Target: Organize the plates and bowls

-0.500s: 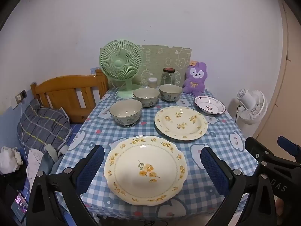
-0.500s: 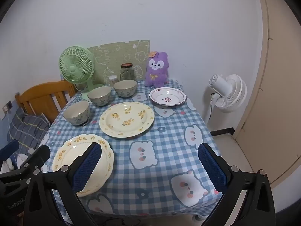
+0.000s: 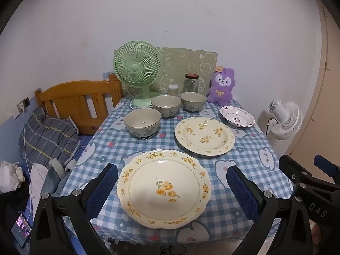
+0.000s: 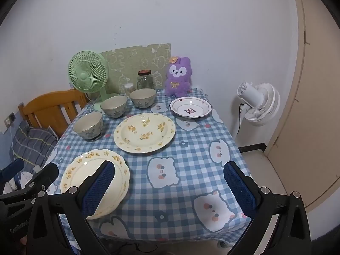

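scalloped plate [image 3: 163,189] dead ahead of left hand-held gripper [image 3: 172,188], framed between spread, empty jaws; right hand-held gripper [image 4: 171,188], likewise spread, right of plate, farther.

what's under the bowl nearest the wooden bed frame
A small dark flat thing pokes out beneath the nearest bowl, lying on the checked tablecloth. The bowl covers most of it, so what it is cannot be told.

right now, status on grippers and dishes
Left gripper and right gripper open, empty. Three bowls, three plates separate, unstacked. Nothing blocking.
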The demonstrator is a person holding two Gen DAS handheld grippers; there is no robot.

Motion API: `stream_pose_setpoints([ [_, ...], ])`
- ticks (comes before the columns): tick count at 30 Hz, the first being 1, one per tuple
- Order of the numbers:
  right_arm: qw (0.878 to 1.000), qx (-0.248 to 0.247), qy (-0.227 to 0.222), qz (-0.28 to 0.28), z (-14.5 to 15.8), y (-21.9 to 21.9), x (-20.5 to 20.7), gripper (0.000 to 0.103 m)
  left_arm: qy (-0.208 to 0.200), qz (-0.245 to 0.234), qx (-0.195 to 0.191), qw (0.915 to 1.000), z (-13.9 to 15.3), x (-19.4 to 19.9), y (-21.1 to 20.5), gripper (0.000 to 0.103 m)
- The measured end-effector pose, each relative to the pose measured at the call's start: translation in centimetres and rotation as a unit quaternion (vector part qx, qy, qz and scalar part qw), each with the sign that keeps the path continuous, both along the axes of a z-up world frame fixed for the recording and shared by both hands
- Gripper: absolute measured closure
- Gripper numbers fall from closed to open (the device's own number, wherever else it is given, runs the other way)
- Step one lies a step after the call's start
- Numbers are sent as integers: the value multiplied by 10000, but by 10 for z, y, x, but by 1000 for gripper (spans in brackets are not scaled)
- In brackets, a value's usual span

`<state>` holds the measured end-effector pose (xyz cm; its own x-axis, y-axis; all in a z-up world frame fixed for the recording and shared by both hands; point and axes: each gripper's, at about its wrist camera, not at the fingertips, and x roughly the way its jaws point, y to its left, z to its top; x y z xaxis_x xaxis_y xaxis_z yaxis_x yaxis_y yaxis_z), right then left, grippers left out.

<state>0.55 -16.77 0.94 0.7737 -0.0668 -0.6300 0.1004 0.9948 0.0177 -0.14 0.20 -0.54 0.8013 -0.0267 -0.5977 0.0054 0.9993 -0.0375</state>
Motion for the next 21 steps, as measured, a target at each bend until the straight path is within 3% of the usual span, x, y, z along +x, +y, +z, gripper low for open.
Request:
stream_pose_setpoints([
  [21,9999,-131,-65,-51,-1,1,-3,0,-67,108,80,9999,3,2,0,3],
])
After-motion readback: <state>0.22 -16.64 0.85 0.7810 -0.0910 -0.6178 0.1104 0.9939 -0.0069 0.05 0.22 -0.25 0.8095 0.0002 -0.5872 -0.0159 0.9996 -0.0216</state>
